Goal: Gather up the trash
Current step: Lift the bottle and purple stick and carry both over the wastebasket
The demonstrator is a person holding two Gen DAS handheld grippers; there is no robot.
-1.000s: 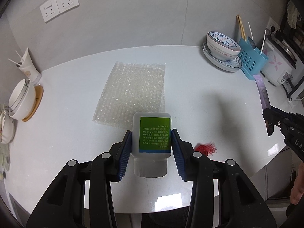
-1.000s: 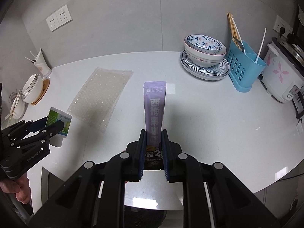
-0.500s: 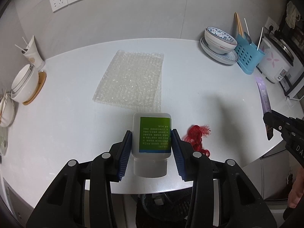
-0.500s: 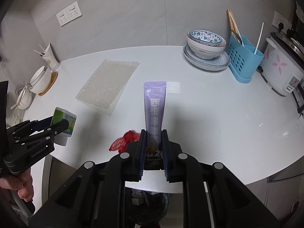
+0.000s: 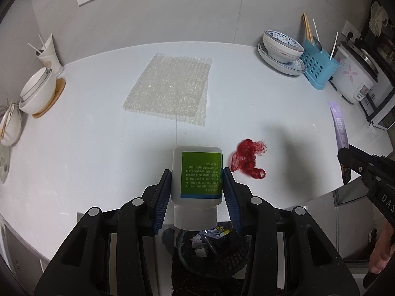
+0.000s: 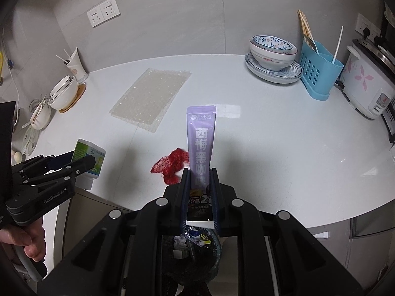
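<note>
Both grippers have drawn back from the middle of the counter toward its near edge, so a black trash bin (image 5: 212,251) now shows below them, which was not in view a second ago. The left gripper (image 5: 196,192) pinches a white bottle with a green label (image 5: 197,177) between its blue pads, cap toward the camera. The right gripper (image 6: 199,192) has its pads almost together on the lower part of a flat purple sachet (image 6: 201,143), which stands up straight from them. In both wrist views the bin's mouth, already with some scraps inside, lies under the held items, so I judge that the carrying step is nearly done and the release comes next.

A red mesh net (image 5: 248,159) lies on the white counter (image 5: 98,148) just beyond the fingers, close to the edge, and a bubble wrap sheet (image 5: 170,91) rests farther back; both seem to be trash not yet collected. Between counter edge and bin the room looks open. Bowls (image 6: 272,49), a blue utensil holder (image 6: 318,71) and a rice cooker (image 6: 365,83) stand well apart at the far right.
</note>
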